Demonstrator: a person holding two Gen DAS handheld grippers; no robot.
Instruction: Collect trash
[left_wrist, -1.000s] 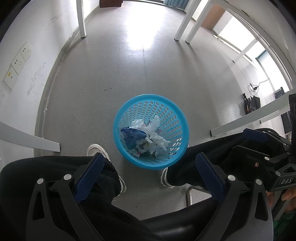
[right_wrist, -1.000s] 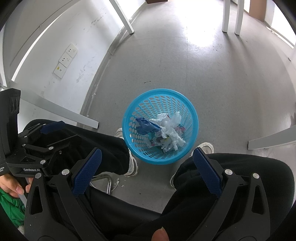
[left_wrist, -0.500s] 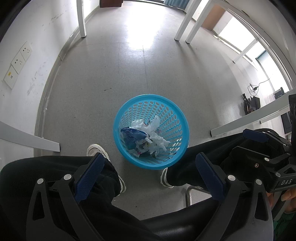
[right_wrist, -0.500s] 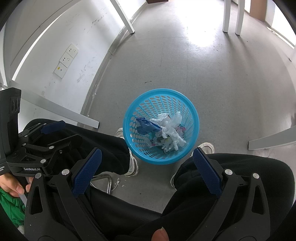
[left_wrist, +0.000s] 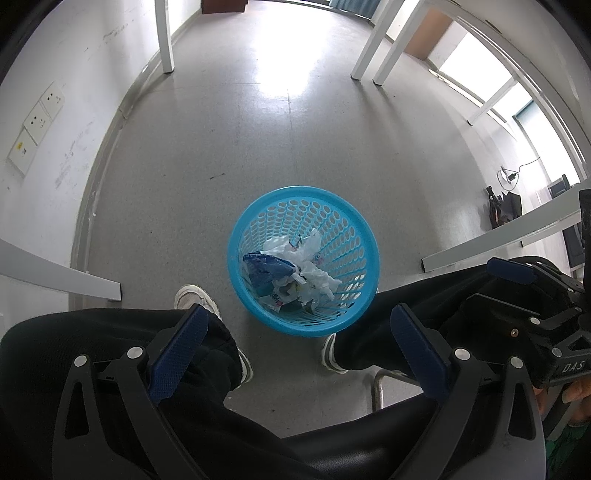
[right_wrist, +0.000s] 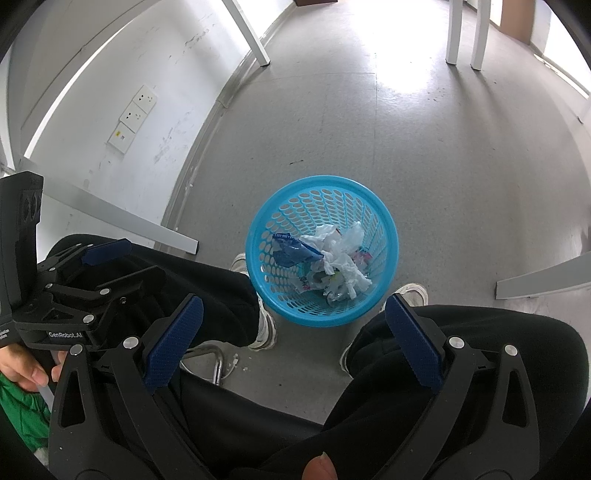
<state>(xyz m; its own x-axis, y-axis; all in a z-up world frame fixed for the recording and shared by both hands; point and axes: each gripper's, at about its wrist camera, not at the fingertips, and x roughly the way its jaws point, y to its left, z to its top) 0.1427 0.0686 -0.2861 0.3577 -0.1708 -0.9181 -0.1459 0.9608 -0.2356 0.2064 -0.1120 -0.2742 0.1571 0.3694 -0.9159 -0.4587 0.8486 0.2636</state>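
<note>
A blue perforated basket (left_wrist: 332, 206) (right_wrist: 295, 199) stands on the grey floor between a seated person's feet. Inside it lie crumpled white tissues (left_wrist: 314, 273) (right_wrist: 343, 258) and a blue wrapper (left_wrist: 264, 271) (right_wrist: 291, 251). My left gripper (left_wrist: 299, 325) hovers above the person's knees, open and empty, with the basket just beyond its fingertips. My right gripper (right_wrist: 293, 314) is likewise open and empty, held over the lap on the near side of the basket. Each gripper shows at the edge of the other's view.
The person's black-trousered legs (left_wrist: 110, 343) (right_wrist: 480, 332) and white shoes (left_wrist: 194, 295) (right_wrist: 412, 293) flank the basket. White table legs (left_wrist: 164, 37) (right_wrist: 454, 33) stand farther off. A white wall with sockets (left_wrist: 40, 114) (right_wrist: 135, 114) runs along the left. A chair's metal frame (right_wrist: 218, 358) is underneath.
</note>
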